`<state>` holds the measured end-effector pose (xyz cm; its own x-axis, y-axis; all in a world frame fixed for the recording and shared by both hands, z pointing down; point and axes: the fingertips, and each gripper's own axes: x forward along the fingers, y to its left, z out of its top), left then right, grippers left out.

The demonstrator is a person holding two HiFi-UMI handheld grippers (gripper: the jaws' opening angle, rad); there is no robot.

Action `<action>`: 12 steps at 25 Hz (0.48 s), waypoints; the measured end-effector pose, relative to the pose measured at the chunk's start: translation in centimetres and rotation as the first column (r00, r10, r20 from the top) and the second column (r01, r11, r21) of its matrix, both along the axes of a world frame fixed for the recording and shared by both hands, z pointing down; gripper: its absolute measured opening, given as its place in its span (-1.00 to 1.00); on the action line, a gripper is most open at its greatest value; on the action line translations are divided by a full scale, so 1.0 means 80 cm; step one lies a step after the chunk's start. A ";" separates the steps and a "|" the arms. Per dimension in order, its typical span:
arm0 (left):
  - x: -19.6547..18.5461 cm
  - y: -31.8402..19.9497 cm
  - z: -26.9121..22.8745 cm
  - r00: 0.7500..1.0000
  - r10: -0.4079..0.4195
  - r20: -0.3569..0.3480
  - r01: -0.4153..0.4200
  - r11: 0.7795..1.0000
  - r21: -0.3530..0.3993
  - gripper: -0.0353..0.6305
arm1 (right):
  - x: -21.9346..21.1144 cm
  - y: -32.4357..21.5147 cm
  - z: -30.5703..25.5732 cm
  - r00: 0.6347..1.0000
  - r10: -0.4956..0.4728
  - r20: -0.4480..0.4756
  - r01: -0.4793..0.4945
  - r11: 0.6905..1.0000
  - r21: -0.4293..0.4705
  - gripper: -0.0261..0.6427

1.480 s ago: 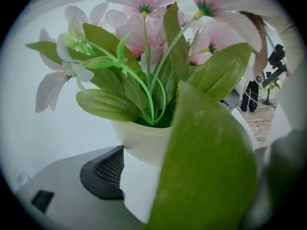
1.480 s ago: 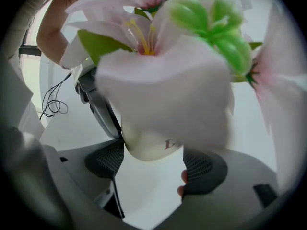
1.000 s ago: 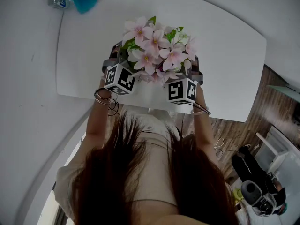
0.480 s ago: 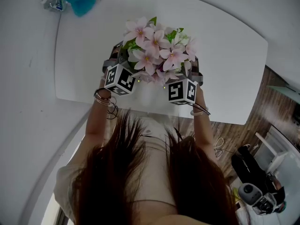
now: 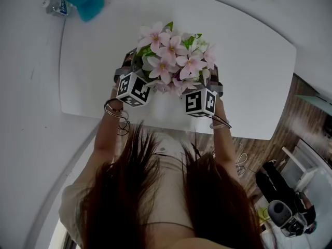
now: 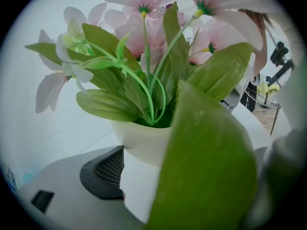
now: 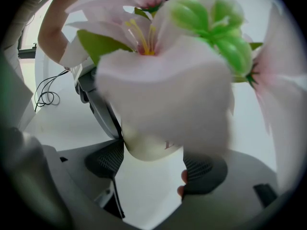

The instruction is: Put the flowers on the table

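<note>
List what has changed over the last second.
Nothing was taken hold of or let go. The left gripper and the right gripper still clamp the flower pot from both sides, over the table. The flowers keep their place in the head view. Only the camera drifted a little, so the bottle slid slightly left.

No text can be read. The reddish mark on the pot (image 7: pixel 144 150) is blurred. The label on the bottle (image 5: pixel 55 5) is too small.
</note>
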<state>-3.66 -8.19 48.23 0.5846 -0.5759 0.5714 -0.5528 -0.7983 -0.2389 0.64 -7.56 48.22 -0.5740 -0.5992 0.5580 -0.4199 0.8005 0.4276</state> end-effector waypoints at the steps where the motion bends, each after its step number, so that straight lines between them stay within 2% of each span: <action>1: -0.001 0.001 -0.003 1.000 0.001 0.003 -0.001 1.000 -0.002 0.34 | -0.001 0.001 -0.003 1.000 0.001 0.003 -0.001 1.000 -0.002 0.28; 12: 0.000 0.004 -0.008 1.000 -0.004 0.014 0.004 1.000 -0.023 0.34 | 0.000 0.004 -0.007 1.000 0.001 -0.001 -0.001 1.000 -0.019 0.28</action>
